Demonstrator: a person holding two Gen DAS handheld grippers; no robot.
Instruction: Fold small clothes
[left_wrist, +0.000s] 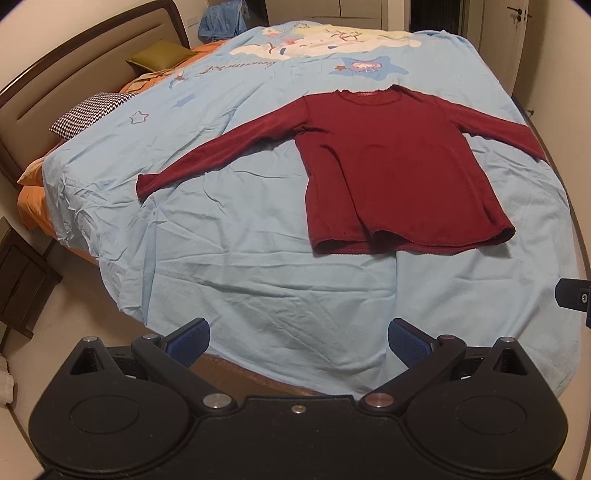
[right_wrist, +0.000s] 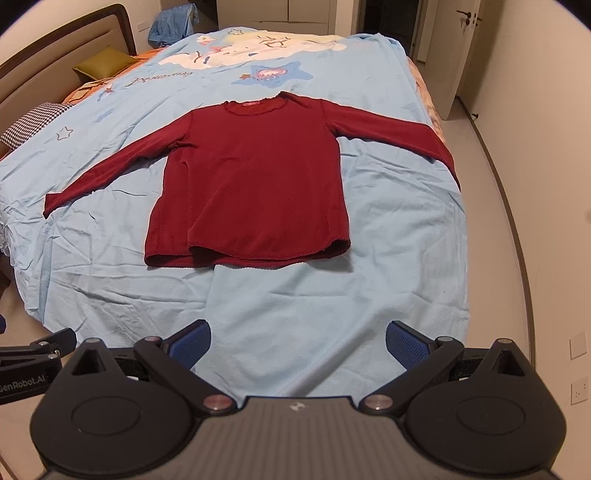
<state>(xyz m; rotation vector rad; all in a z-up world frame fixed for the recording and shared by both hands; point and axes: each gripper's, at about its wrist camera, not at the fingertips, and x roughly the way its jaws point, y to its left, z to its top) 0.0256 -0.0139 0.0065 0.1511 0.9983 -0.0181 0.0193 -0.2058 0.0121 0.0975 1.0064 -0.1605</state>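
A dark red long-sleeved top (left_wrist: 399, 162) (right_wrist: 255, 177) lies flat and face up on the light blue bed cover (left_wrist: 258, 273) (right_wrist: 295, 306), both sleeves spread wide, hem toward me. My left gripper (left_wrist: 299, 341) hangs open above the bed's near edge, well short of the hem, nothing between its blue pads (left_wrist: 190, 341). My right gripper (right_wrist: 298, 341) is also open and empty, over the cover in front of the hem. The left sleeve cuff (left_wrist: 146, 186) lies near the bed's left side; the right cuff (right_wrist: 448, 162) reaches the right edge.
Pillows, one houndstooth (left_wrist: 88, 114) and one olive (left_wrist: 162, 55), rest against the headboard (left_wrist: 44, 85) at left. A dark nightstand (left_wrist: 22, 280) stands left of the bed. A door (right_wrist: 461, 48) and bare floor (right_wrist: 517, 184) lie to the right. Blue cloth (left_wrist: 221, 18) is heaped beyond the bed.
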